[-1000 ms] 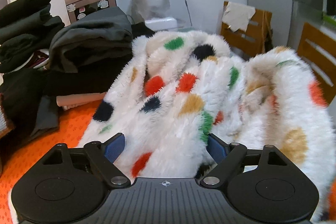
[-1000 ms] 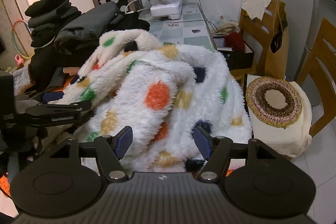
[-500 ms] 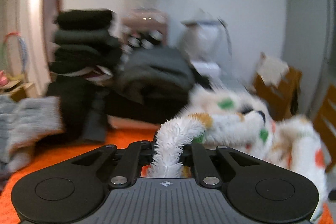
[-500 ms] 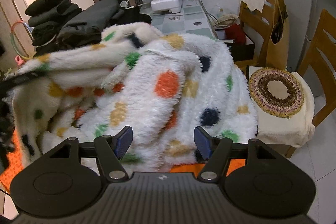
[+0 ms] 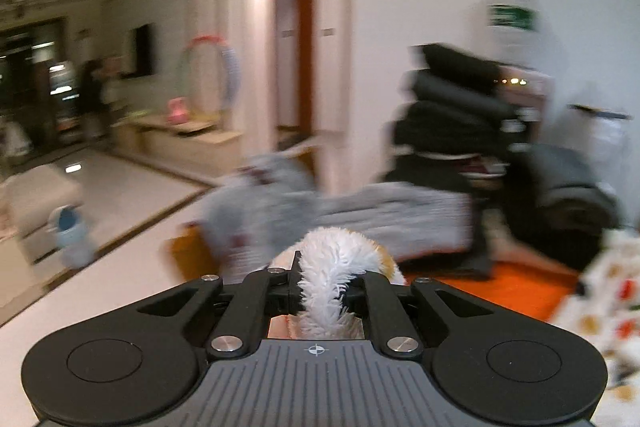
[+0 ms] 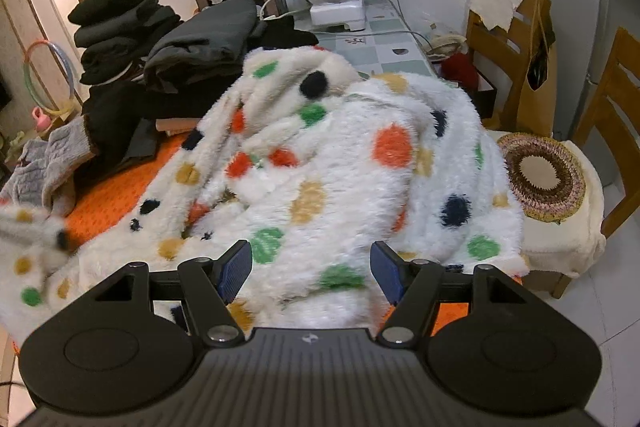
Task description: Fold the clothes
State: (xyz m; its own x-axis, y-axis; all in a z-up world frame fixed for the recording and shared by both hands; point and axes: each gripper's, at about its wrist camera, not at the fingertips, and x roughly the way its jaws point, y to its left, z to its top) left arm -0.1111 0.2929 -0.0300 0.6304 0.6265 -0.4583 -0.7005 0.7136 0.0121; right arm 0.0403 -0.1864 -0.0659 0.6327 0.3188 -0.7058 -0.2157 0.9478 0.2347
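The left claw is clenched on a fluffy edge of the white fleece garment with coloured polka dots — the rest heaped on the orange-covered counter. The right claw hovers released over its near edge, folded dark clothes stacked behind.

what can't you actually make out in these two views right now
- Left wrist view: motion blur smears the grey knit and dark folded stack; their folds are unreadable.
- Left wrist view: the left hand-held gripper hides how much spotted fleece it pinches.
- Right wrist view: the fleece's lower edge is cut off behind the open right hand-held gripper.
- Right wrist view: the fleece end at far left is blurred.
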